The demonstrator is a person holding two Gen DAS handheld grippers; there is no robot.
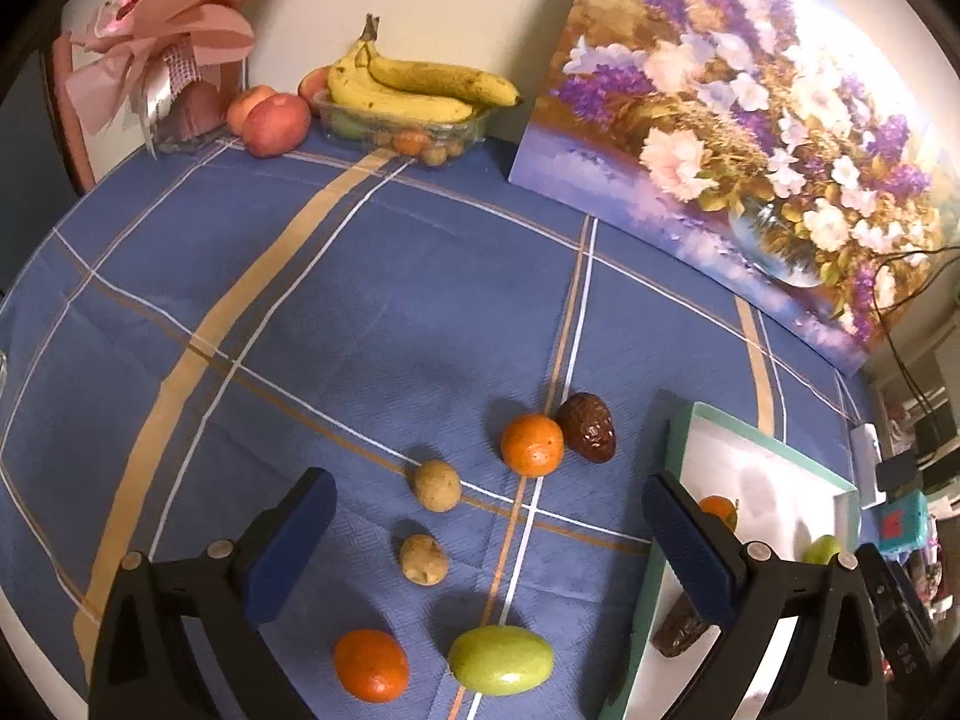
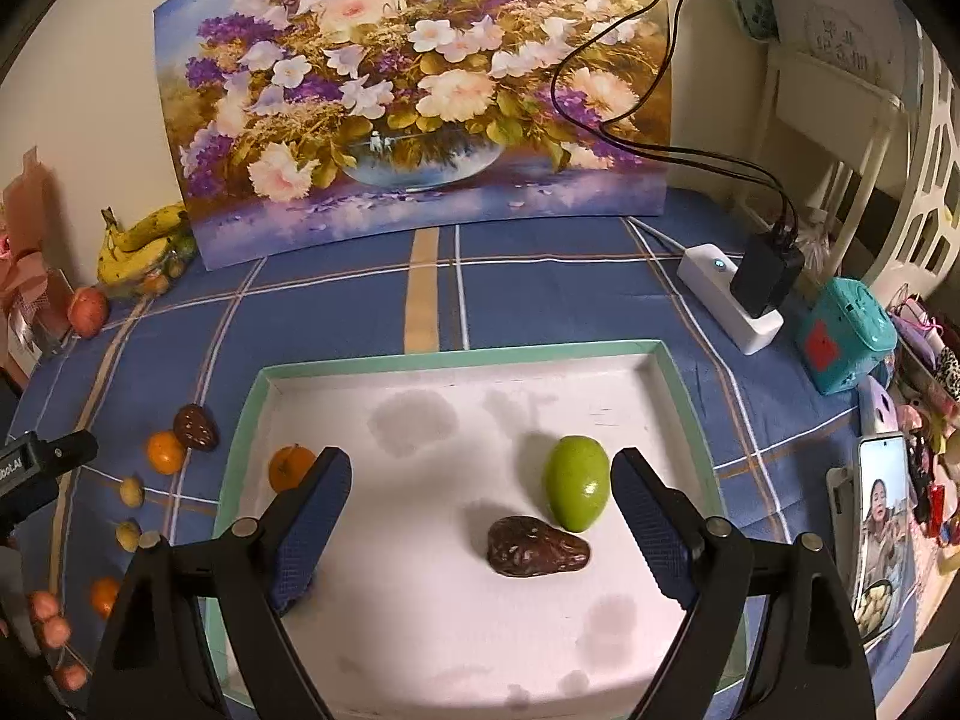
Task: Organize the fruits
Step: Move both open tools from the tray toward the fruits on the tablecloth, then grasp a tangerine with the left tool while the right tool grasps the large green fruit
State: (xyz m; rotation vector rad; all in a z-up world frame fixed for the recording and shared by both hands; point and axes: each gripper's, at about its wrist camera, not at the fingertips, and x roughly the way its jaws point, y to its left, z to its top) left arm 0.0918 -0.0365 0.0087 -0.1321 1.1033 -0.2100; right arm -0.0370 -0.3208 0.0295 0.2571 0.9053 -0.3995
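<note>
Green, smooth and probably slippery, the loose green fruit (image 1: 500, 659) lies on the bench at six o'clock under the left gripper (image 1: 486, 540), jaws spread and empty; grip its narrow middle gently. Right gripper (image 2: 480, 531), jaws spread, hovers over the tray (image 2: 456, 355).

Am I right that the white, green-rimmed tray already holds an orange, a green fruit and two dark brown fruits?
Not quite: the right wrist view shows the white, green-rimmed tray holding an orange, a green fruit and only one dark brown fruit.
</note>
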